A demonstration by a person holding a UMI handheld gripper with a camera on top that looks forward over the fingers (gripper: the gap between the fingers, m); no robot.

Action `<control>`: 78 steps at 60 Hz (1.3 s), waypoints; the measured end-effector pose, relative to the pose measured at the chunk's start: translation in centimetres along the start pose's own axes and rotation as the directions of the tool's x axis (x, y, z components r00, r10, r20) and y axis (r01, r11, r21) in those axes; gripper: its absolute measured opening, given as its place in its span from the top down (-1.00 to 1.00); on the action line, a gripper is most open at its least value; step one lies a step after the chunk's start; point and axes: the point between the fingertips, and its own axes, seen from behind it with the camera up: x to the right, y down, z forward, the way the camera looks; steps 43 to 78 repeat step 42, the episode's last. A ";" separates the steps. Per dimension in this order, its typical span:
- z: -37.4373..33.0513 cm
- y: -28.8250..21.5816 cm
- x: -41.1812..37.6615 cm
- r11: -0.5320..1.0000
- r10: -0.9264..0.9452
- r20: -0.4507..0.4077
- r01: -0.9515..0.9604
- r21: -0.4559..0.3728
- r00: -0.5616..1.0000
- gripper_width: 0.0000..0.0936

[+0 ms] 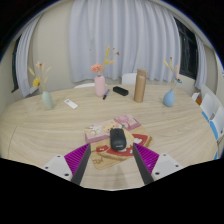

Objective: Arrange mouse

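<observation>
A black mouse (119,139) lies on a cream mouse mat with red print (104,133) on the light wooden table (60,135). It sits just ahead of my gripper (112,156), about in line with the gap between the fingers. The fingers are open, with the purple pads (78,157) spread wide at either side. Nothing is held between them.
At the back of the table stand a pink vase (101,87), a green vase (47,99), a blue vase (170,97) and a tan bottle (140,86). A small black object (120,91) and a white object (71,103) lie near them. White curtains hang behind.
</observation>
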 end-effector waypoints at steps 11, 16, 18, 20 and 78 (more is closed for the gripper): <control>-6.4 3.5 -2.3 0.999 -0.033 0.018 0.034 -0.012 0.999 -0.82; -7.7 4.8 -2.8 0.999 -0.034 0.015 0.034 -0.011 0.999 -0.81; -8.2 5.4 -2.9 0.999 -0.027 0.014 0.027 -0.019 1.000 -0.81; -8.4 5.9 -3.0 0.999 -0.026 0.011 0.027 -0.026 1.000 -0.81; -9.3 7.3 -4.7 0.998 -0.052 0.026 0.053 -0.039 0.998 -0.82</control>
